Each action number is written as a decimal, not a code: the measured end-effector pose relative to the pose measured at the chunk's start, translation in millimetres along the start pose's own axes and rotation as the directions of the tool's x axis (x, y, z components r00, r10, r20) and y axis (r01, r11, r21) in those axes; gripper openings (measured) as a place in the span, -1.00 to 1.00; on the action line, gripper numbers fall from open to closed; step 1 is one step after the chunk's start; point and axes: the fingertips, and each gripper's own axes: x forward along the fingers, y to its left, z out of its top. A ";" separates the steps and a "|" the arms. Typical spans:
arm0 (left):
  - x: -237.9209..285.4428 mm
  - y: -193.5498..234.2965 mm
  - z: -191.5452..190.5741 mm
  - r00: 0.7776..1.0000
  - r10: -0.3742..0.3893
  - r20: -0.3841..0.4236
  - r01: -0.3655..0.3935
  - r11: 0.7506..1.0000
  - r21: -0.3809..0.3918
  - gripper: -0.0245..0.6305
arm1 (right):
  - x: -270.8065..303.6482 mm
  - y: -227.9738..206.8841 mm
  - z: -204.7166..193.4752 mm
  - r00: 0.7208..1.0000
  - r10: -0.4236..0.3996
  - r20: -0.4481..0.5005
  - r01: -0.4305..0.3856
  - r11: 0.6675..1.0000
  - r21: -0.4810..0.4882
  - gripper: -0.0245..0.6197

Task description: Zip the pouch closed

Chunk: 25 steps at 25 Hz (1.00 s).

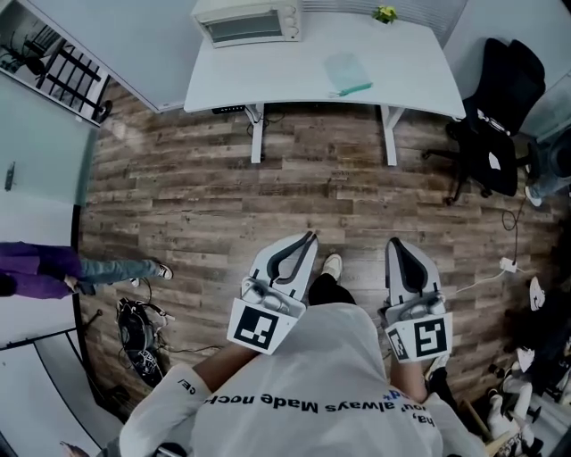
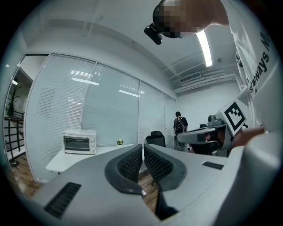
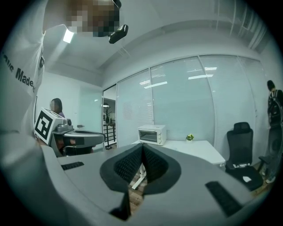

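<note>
The pouch (image 1: 346,71), pale and see-through with a teal zip edge, lies flat on the white table (image 1: 268,80) far ahead of me. Both grippers are held close to my body over the wooden floor, well short of the table. My left gripper (image 1: 310,236) is shut with nothing in it; in its own view the left gripper (image 2: 143,145) shows its ribbed pads together. My right gripper (image 1: 393,243) is likewise shut and empty, and the right gripper (image 3: 143,145) points toward the table (image 3: 194,148). I cannot make out the pouch in either gripper view.
A white toaster oven (image 1: 248,20) and a small plant (image 1: 384,13) stand at the table's back. A black office chair (image 1: 500,116) is at the right of the table. A seated person's legs (image 1: 53,272) show at the left. Another person (image 2: 179,123) stands by the glass wall.
</note>
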 end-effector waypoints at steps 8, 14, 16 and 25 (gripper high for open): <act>65.6 10.9 -3.6 1.000 0.003 -0.018 -0.003 1.000 0.005 -0.85 | 34.1 -55.4 0.7 1.000 0.005 -0.010 -0.004 1.000 0.011 -0.91; 104.7 11.3 -6.1 1.000 0.010 -0.020 -0.010 1.000 -0.003 -0.85 | 48.2 -91.2 -1.7 1.000 0.000 -0.020 0.001 1.000 0.021 -0.91; 112.6 11.3 -6.5 1.000 0.011 -0.022 -0.012 1.000 -0.004 -0.85 | 52.7 -97.7 -2.2 1.000 0.005 -0.021 -0.005 1.000 0.028 -0.91; 146.2 42.6 -19.4 0.999 0.024 -0.044 -0.025 1.000 -0.009 -0.85 | 98.1 -115.8 -5.3 0.999 0.029 -0.041 -0.027 0.999 0.035 -0.91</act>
